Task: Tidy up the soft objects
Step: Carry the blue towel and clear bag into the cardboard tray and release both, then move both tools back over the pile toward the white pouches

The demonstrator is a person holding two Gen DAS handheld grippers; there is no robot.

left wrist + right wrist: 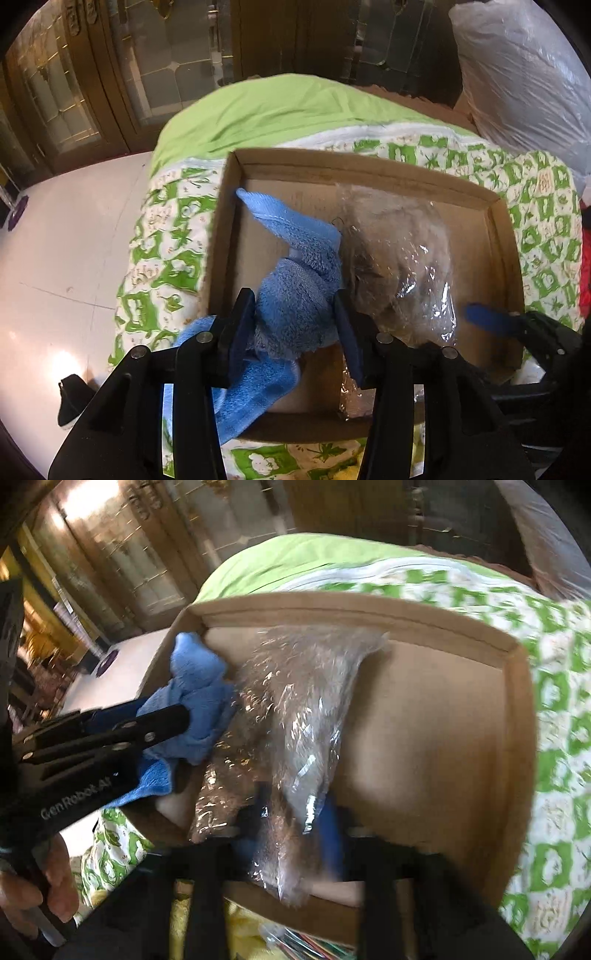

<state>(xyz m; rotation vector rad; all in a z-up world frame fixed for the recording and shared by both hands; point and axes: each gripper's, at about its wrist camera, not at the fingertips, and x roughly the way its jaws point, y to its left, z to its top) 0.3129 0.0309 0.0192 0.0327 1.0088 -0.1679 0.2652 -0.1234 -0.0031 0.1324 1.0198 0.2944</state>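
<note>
In the left wrist view, your left gripper [295, 325] is clamping a bunched light-blue terry towel [295, 295] between its two dark pads, right at the near-left part of the shallow brown cardboard box [369, 166]. One corner of the towel is sticking up toward the box's far-left wall, and another fold is hanging down over the near rim, below the fingers. Just to the right of the towel, touching it, a furry grey-brown soft item wrapped in a clear plastic bag [402, 258] is lying on the box floor. The box is resting on a green-and-white patterned quilt [166, 240]. At the right edge, a blue-padded finger of your right gripper [491, 317] is reaching in near the bag.

In the right wrist view, your right gripper [291, 823] is pinching the near end of the clear plastic bag [295, 701], with its blue pads [332, 834] pressing close on the plastic. The bag is stretching away from the fingers toward the far wall of the cardboard box [443, 720]. On the left, your left gripper [177, 720] is holding the blue towel [199, 686] against the bag's left side.
</note>
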